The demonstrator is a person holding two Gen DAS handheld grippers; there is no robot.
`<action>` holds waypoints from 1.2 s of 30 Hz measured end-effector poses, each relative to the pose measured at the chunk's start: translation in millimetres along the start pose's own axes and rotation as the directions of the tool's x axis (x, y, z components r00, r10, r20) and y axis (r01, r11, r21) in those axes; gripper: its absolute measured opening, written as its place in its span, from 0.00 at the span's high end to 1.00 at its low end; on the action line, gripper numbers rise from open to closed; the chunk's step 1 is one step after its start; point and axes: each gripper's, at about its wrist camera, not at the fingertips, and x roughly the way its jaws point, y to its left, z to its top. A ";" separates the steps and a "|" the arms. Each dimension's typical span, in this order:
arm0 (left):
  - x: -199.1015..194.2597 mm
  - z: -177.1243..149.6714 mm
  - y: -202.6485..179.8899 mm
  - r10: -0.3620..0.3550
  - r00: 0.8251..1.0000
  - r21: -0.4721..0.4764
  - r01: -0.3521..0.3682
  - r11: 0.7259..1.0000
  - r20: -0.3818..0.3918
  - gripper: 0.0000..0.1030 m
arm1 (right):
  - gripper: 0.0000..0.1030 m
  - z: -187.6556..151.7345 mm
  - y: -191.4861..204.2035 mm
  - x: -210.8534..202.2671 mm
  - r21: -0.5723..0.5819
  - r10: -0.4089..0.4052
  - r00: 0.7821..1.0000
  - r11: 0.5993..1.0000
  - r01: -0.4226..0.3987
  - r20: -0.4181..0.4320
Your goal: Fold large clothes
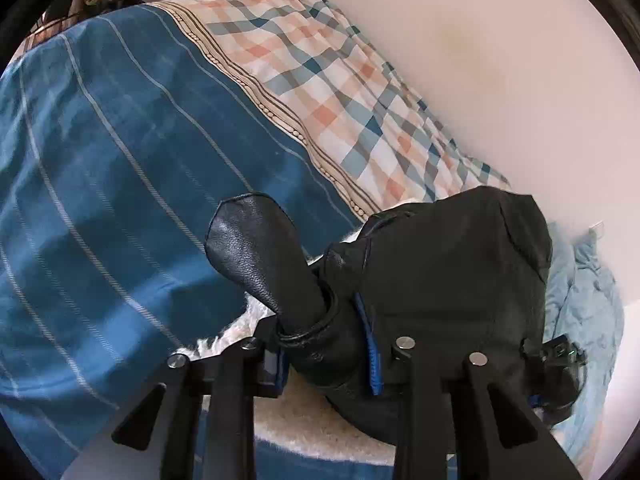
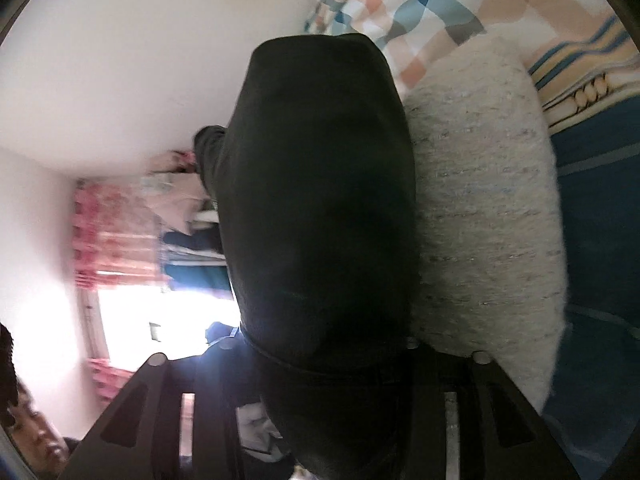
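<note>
A black leather jacket (image 1: 440,264) with white fleece lining (image 1: 304,420) lies bunched on the bed. A black sleeve end (image 1: 256,256) sticks up to the left of it. My left gripper (image 1: 324,364) is shut on a thick fold of the jacket, with a blue pad against each side. In the right wrist view the jacket (image 2: 320,200) fills the whole gap of my right gripper (image 2: 320,360) and hides its pads. There the fleece lining (image 2: 480,200) spreads out to the right of the black leather.
The bed has a blue striped sheet (image 1: 120,160) and a plaid quilt (image 1: 320,80) along the white wall (image 1: 500,60). A crumpled light blue cloth (image 1: 580,300) lies at the right. A bright window with pink curtains (image 2: 120,300), piled clothes (image 2: 180,200) and a person's head (image 2: 32,432) show at left.
</note>
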 end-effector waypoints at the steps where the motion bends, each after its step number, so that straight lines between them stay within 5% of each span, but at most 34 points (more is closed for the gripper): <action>1: -1.9 1.6 -0.9 0.006 1.000 0.001 -0.006 1.000 -0.008 0.70 | 0.40 -2.8 12.0 -1.2 -0.023 -0.088 0.996 0.996 0.088 0.005; 3: -6.1 7.7 -4.1 0.055 0.998 0.021 -0.055 0.998 -0.014 0.65 | 0.31 -9.1 36.9 -3.9 -0.064 -0.250 0.968 0.966 0.252 0.034; 5: -10.9 10.4 -12.6 0.120 0.993 0.066 -0.119 0.991 -0.005 0.51 | 0.24 -20.6 67.8 -4.0 -0.123 -0.450 0.888 0.880 0.459 0.097; 6: -12.9 10.3 -16.8 0.159 0.987 0.097 -0.158 0.983 0.002 0.40 | 0.19 -28.9 83.4 -2.1 -0.157 -0.552 0.823 0.808 0.568 0.137; 7: -18.0 9.7 -25.0 0.209 0.978 0.144 -0.210 0.967 0.020 0.18 | 0.18 -38.9 98.5 0.0 -0.178 -0.627 0.758 0.737 0.652 0.181; 10: -34.7 4.9 -44.4 0.323 0.942 0.262 -0.337 0.904 0.096 0.11 | 0.14 -68.8 131.2 10.0 -0.179 -0.788 0.553 0.523 0.833 0.271; 12: -49.1 -0.9 -60.3 0.387 0.911 0.337 -0.412 0.847 0.142 0.09 | 0.13 -90.6 143.4 14.9 -0.157 -0.840 0.454 0.426 0.891 0.298; 15: -75.1 -10.3 -79.2 0.405 0.895 0.399 -0.446 0.801 0.186 0.06 | 0.11 -124.7 167.7 16.6 -0.118 -0.878 0.351 0.331 0.936 0.326; 21: -145.9 -28.0 -114.2 0.402 0.893 0.485 -0.449 0.750 0.205 0.06 | 0.08 -203.6 233.9 -24.7 -0.028 -0.892 0.274 0.283 0.959 0.360; 36: -389.7 -96.3 -197.1 0.255 0.936 0.563 -0.351 0.749 0.243 0.06 | 0.08 -401.3 460.3 -171.9 0.060 -0.824 0.207 0.279 0.958 0.527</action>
